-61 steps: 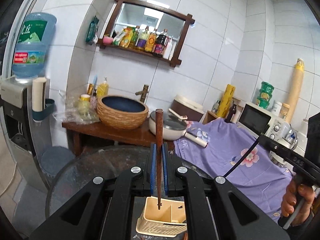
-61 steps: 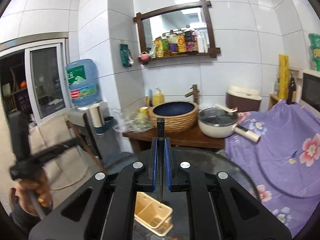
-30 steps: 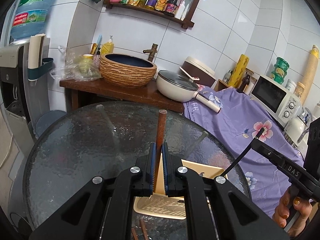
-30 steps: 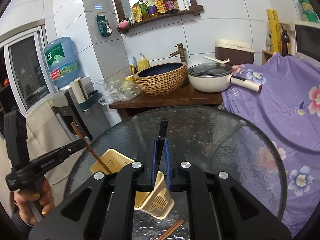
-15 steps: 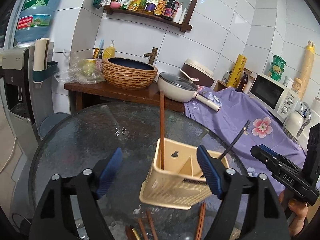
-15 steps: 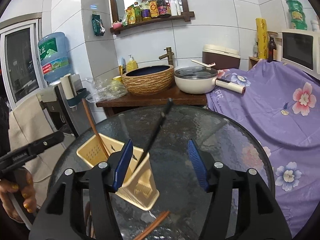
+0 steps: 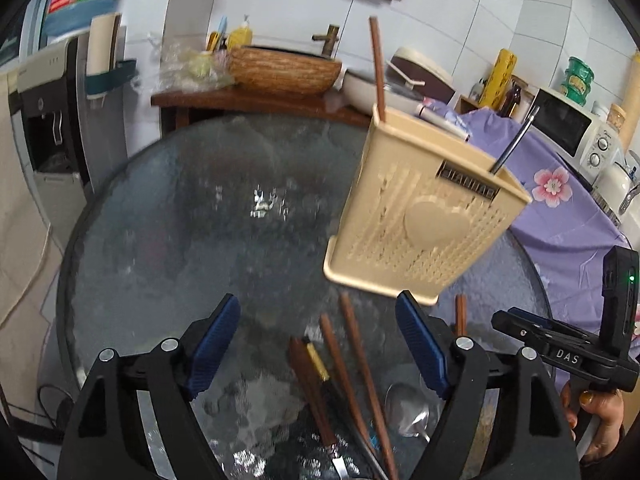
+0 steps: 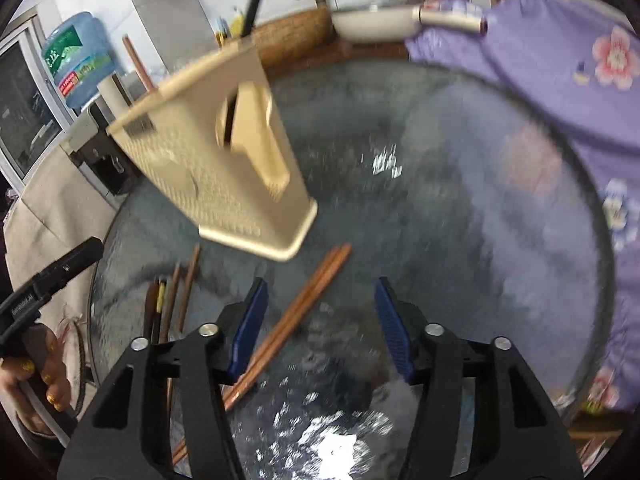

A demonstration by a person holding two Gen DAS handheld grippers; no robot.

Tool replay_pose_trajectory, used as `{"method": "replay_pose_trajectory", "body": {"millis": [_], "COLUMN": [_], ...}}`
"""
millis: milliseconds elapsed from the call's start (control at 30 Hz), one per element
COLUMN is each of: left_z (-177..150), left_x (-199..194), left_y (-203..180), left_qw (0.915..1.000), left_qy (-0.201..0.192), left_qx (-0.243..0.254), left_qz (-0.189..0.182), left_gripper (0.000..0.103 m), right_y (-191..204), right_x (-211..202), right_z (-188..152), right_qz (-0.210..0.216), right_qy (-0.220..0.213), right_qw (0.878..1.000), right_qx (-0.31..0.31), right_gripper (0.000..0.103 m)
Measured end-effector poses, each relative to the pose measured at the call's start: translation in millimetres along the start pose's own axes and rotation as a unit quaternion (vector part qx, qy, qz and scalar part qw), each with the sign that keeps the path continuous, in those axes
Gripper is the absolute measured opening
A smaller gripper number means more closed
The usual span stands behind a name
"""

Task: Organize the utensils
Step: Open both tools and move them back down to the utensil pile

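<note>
- The left gripper (image 7: 318, 342) sits at the bottom of the left wrist view with its blue-padded jaws spread wide and nothing between them.
- The right gripper (image 8: 320, 326) fills the bottom of the right wrist view, jaws likewise spread and empty.
- A beige plastic utensil holder (image 7: 424, 212) stands on the round glass table (image 7: 180, 208), right of centre in the left view; its front wall carries a raised heart.
- In the right view the same holder (image 8: 216, 152) appears in the upper left of the frame.
- A brown chopstick (image 7: 377, 68) stands upright in the holder's left compartment, rising above the rim.
- A thin dark utensil handle (image 7: 514, 146) leans out of the right compartment toward the upper right.
- On the glass just below the holder lie loose brown chopsticks (image 7: 360, 368), running toward the bottom edge between the left gripper's fingers.
- A dark-handled utensil with a yellow band (image 7: 316, 360) lies beside them on the left.
- A metal spoon (image 7: 404, 412) rests lower right of those sticks.
- In the right view a pair of chopsticks (image 8: 296, 316) lies diagonally, passing by the gripper's left finger.
- A purple floral cloth (image 8: 560, 68) covers the surface at the upper right.
</note>
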State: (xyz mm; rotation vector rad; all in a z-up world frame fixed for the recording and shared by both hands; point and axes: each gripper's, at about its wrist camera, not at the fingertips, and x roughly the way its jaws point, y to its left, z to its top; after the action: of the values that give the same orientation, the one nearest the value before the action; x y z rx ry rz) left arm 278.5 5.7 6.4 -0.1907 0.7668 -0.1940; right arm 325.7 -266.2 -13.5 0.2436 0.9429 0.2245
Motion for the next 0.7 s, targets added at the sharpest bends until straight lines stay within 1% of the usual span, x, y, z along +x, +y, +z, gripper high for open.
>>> {"method": "replay_pose_trajectory", "body": {"millis": [133,233,333,500,700], "left_z": [-14.3,-21.0,-25.5,-31.6,-42.9], "left_x": [6.5,9.5,10.3,12.4,13.4], "left_y": [5.4,7.1,8.1,6.9,7.5], "left_qw": [0.9998,0.9996,0.9995,0.9993,0.9987], "left_qy": [0.019,0.029,0.031,0.035,0.047], "left_qx": [-0.002,-0.006,-0.008,-0.003,0.000], "left_qz": [0.006,0.005,0.009,0.015,0.019], "left_gripper": [0.073,0.072,0.072,0.072,0.072], "right_y": [1.6,4.7,14.1,26.1,16.6], "right_x": [17.7,26.9,29.6,29.9,24.0], "right_z": [-12.0,-17.0,-19.8,-18.7,-11.0], "right_qz": [-0.005,-0.012,-0.042,-0.070,-0.094], "right_qy": [0.028,0.041,0.036,0.037,0.051], "right_qw": [1.000,0.999,0.998,0.995,0.992], "right_qx": [0.003,0.000,-0.024,-0.056,-0.062], "right_gripper": [0.049,0.047,0.046,0.046,0.046]}}
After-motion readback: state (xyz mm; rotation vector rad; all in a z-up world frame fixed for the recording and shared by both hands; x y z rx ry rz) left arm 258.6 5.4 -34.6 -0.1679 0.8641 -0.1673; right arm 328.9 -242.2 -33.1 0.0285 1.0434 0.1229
